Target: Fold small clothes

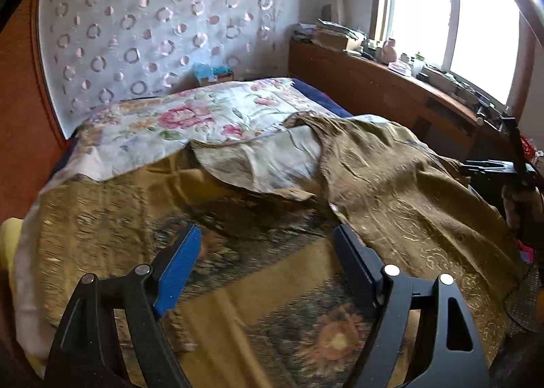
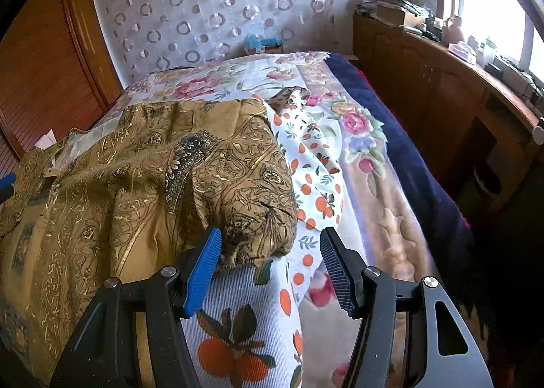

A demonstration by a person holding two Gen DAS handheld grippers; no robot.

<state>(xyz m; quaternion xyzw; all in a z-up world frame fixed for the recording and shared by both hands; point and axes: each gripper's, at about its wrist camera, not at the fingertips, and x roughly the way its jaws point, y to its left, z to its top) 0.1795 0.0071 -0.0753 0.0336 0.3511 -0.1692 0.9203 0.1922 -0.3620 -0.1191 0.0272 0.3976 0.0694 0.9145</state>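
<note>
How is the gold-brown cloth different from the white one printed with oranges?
The gold-brown patterned cloth is dark, with scrolling gold ornament; the orange-print cloth is white with orange fruits and green leaves. The gold-brown one is bunched in a thick heap and covers far more of the bed; the orange-print one shows as a narrow strip, partly under the heap's edge. Both lie on the floral bedspread, rumpled and unfolded.
</note>
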